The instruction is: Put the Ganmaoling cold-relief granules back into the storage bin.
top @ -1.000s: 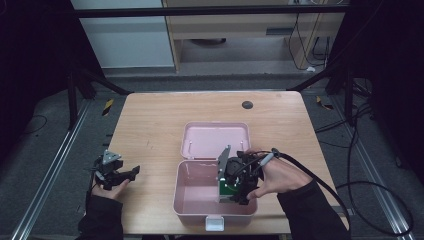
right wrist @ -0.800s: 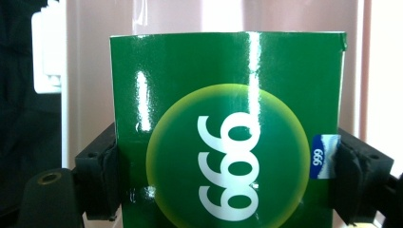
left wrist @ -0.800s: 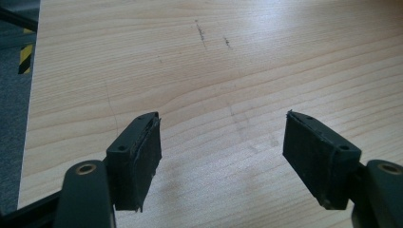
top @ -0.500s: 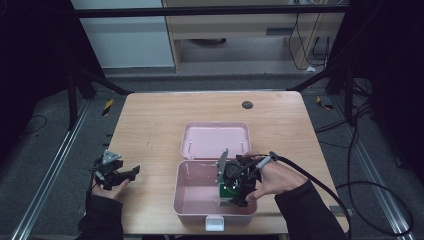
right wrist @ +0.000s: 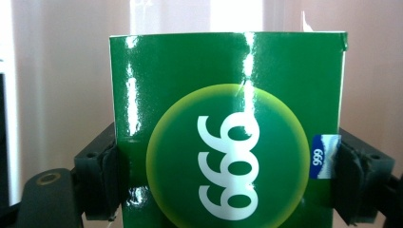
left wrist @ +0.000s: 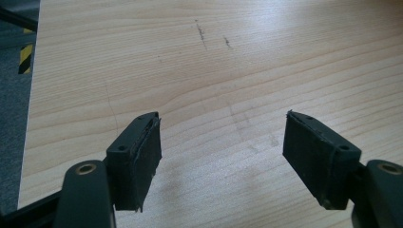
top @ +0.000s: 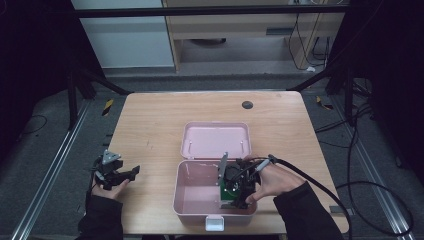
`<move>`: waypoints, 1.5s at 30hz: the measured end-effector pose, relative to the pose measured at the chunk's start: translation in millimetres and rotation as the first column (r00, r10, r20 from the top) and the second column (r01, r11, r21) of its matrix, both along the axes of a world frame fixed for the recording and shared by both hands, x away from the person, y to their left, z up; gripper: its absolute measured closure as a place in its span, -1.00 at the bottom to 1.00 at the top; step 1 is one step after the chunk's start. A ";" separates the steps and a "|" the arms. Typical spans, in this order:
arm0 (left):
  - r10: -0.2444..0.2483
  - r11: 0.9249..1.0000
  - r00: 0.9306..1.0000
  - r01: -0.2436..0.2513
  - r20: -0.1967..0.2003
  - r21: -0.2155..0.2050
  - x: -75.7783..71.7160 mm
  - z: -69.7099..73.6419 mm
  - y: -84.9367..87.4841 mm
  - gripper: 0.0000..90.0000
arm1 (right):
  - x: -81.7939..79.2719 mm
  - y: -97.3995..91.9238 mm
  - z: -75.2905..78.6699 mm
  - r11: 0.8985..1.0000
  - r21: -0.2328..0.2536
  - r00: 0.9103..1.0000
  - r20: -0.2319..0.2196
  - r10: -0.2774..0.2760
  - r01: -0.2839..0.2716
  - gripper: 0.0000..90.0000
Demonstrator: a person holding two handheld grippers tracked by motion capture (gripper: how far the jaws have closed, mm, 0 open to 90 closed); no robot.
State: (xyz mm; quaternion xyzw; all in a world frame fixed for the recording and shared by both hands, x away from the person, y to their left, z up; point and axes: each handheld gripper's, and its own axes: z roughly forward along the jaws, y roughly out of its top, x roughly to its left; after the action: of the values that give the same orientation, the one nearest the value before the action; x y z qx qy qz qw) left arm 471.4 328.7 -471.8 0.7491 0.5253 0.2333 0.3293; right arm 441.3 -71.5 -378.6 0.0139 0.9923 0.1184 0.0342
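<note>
Pink lunch box [top: 200, 192] sits open at the near edge of the wooden table [top: 150, 125], approx. mid-width, lid [top: 215, 139] laid flat behind it. Right gripper [top: 235, 192] is down inside the box's right end, jaws clamped on the sides of a glossy green carton [right wrist: 228, 128] w/ white "999" in a yellow-green circle. Left gripper [top: 116, 173] is at the table's near-left edge, jaws wide apart over bare wood, nothing btwn them.
</note>
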 end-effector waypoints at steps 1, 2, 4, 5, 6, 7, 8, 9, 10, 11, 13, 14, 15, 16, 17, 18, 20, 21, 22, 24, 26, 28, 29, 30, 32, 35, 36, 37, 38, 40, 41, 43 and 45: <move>0.000 1.000 1.000 0.000 0.000 0.000 0.0 0.0 0.1 -0.38 | 1.0 0.4 -1.2 1.000 -0.004 1.000 -0.001 0.005 -0.005 -0.65; 0.000 1.000 1.000 0.000 0.001 -0.001 -0.1 -0.1 0.3 -0.38 | 1.3 0.5 -2.2 1.000 -0.006 1.000 -0.001 0.004 -0.004 -0.65; 0.000 1.000 1.000 0.000 0.001 -0.001 -0.1 0.1 0.3 -0.38 | 2.1 -0.3 -5.0 1.000 -0.001 1.000 -0.002 0.002 -0.002 -0.65; 0.000 1.000 1.000 0.000 0.001 -0.001 -0.1 0.1 0.2 -0.38 | 2.6 -1.7 -6.7 1.000 0.011 1.000 -0.011 -0.010 0.010 -0.65; 0.000 1.000 1.000 0.000 0.000 0.000 0.0 0.0 0.0 -0.38 | 3.3 -2.8 -7.9 1.000 0.016 1.000 -0.017 -0.013 0.014 -0.65; -0.001 1.000 1.000 0.001 -0.001 0.002 0.1 -0.1 -0.1 -0.38 | 3.7 -3.8 -9.4 1.000 0.010 1.000 -0.015 -0.013 0.013 -0.65; -0.001 1.000 1.000 0.001 -0.002 0.002 0.3 -0.2 -0.2 -0.38 | 2.9 -3.8 -11.1 1.000 -0.006 1.000 -0.005 -0.015 0.015 -0.65; -0.001 1.000 1.000 0.001 -0.002 0.003 0.4 -0.3 -0.3 -0.38 | 2.5 -3.4 -11.9 1.000 -0.020 1.000 0.002 -0.008 0.008 -0.65; -0.001 1.000 1.000 0.001 -0.002 0.002 0.3 -0.1 -0.3 -0.38 | 2.4 -3.1 -12.9 1.000 -0.022 1.000 0.003 -0.002 0.002 -0.65; -0.001 1.000 1.000 0.001 -0.001 0.002 0.1 0.0 -0.3 -0.38 | 2.5 -2.8 -13.4 1.000 -0.021 1.000 -0.001 -0.005 0.004 -0.66; 0.000 1.000 1.000 0.000 0.002 0.000 -0.2 0.3 0.2 -0.38 | 3.3 -2.7 -14.1 1.000 -0.025 1.000 -0.009 -0.011 0.011 -0.66; 0.001 1.000 1.000 -0.001 0.002 -0.001 -0.1 0.2 0.4 -0.38 | 3.7 -2.7 -15.0 1.000 -0.027 1.000 -0.007 -0.015 0.015 -0.67; 0.002 1.000 1.000 -0.002 0.000 -0.001 -0.1 0.2 0.5 -0.38 | 4.3 -2.4 -15.5 0.999 -0.031 1.000 -0.005 -0.015 0.015 -0.68; 0.002 1.000 1.000 -0.002 0.001 -0.001 -0.2 0.2 0.5 -0.38 | 4.8 -2.2 -16.1 0.999 -0.033 1.000 -0.003 -0.016 0.016 -0.68; 0.001 1.000 1.000 -0.001 0.002 -0.002 -0.2 0.1 0.5 -0.38 | 5.0 -1.8 -16.7 0.999 -0.046 1.000 -0.007 -0.017 0.017 -0.70; 0.001 1.000 1.000 -0.001 0.002 -0.002 -0.2 0.2 0.4 -0.38 | 5.2 -1.7 -17.2 0.999 -0.048 1.000 -0.008 -0.015 0.015 -0.70; 0.001 1.000 1.000 -0.001 0.001 0.000 -0.1 0.3 0.2 -0.38 | 5.9 -2.2 -15.4 0.999 -0.041 1.000 -0.017 -0.015 0.015 -0.67; 0.000 1.000 1.000 0.000 0.000 0.001 0.0 0.2 0.1 -0.38 | 6.1 -2.7 -14.4 0.999 -0.033 1.000 -0.011 -0.014 0.014 -0.67; 0.000 1.000 1.000 0.000 -0.001 0.001 0.0 0.1 0.1 -0.38 | 5.8 -3.7 -11.9 0.999 -0.028 1.000 -0.008 -0.026 0.025 -0.67; 0.000 1.000 1.000 0.000 0.000 0.001 0.0 0.2 0.1 -0.38 | 5.8 -6.0 -8.2 0.999 -0.016 0.999 0.002 -0.033 0.033 -0.67; 0.001 1.000 1.000 -0.001 0.001 0.000 0.1 0.1 0.2 -0.38 | 5.5 -8.9 -3.8 0.999 0.008 0.999 0.016 -0.037 0.037 -0.67; 0.001 1.000 1.000 -0.001 -0.001 0.001 0.0 0.1 0.1 -0.38 | 4.8 -12.3 2.4 0.998 0.032 0.998 0.030 -0.048 0.047 -0.67; 0.001 1.000 1.000 -0.001 -0.001 0.001 0.1 0.1 0.0 -0.38 | 4.5 -13.6 4.6 0.998 0.047 0.998 0.034 -0.054 0.052 -0.67; 0.001 1.000 1.000 -0.001 -0.001 0.002 0.0 0.0 -0.1 -0.38 | 4.2 -15.6 8.0 0.996 0.061 0.997 0.042 -0.061 0.059 -0.66; 0.000 1.000 1.000 0.000 -0.001 0.002 0.1 -0.1 -0.5 -0.38 | 4.0 -20.3 15.4 0.993 0.093 0.996 0.052 -0.079 0.074 -0.66; -0.001 1.000 1.000 0.001 -0.002 0.003 0.1 -0.2 -0.6 -0.38 | 4.1 -26.8 23.6 0.988 0.125 0.993 0.066 -0.100 0.092 -0.65; 0.001 1.000 1.000 -0.001 -0.001 0.001 0.1 -0.4 -0.8 -0.38 | 3.8 -28.7 25.9 0.986 0.134 0.992 0.068 -0.109 0.099 -0.65; 0.001 1.000 1.000 -0.001 -0.001 0.001 0.2 -0.4 -0.8 -0.38 | 3.9 -30.6 28.1 0.985 0.143 0.991 0.075 -0.112 0.100 -0.65; 0.001 1.000 1.000 -0.001 -0.001 0.002 0.2 -0.5 -0.9 -0.38 | 3.8 -32.4 30.1 0.983 0.153 0.990 0.081 -0.118 0.105 -0.65; 0.000 1.000 1.000 0.000 -0.002 0.001 0.2 -0.6 -1.1 -0.38 | 3.9 -35.8 34.0 0.979 0.170 0.987 0.089 -0.131 0.114 -0.65; 0.000 1.000 1.000 0.000 -0.002 0.001 0.2 -0.6 -1.0 -0.38 | 4.0 -37.4 35.8 0.976 0.183 0.986 0.099 -0.138 0.118 -0.65; 0.002 1.000 1.000 -0.002 -0.003 0.000 0.1 -0.8 -0.9 -0.38 | 4.6 -40.6 39.5 0.970 0.207 0.981 0.113 -0.156 0.130 -0.65; 0.002 1.000 1.000 -0.002 -0.002 0.002 0.0 -0.8 -0.7 -0.38 | 4.9 -43.7 42.7 0.963 0.230 0.976 0.131 -0.175 0.142 -0.66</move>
State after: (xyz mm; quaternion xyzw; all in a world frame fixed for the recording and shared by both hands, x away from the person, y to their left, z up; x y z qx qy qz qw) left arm 471.4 327.9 -472.6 0.7491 0.5261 0.2335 0.3279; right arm 446.2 -115.2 -335.8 0.0884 0.9634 0.2248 0.1162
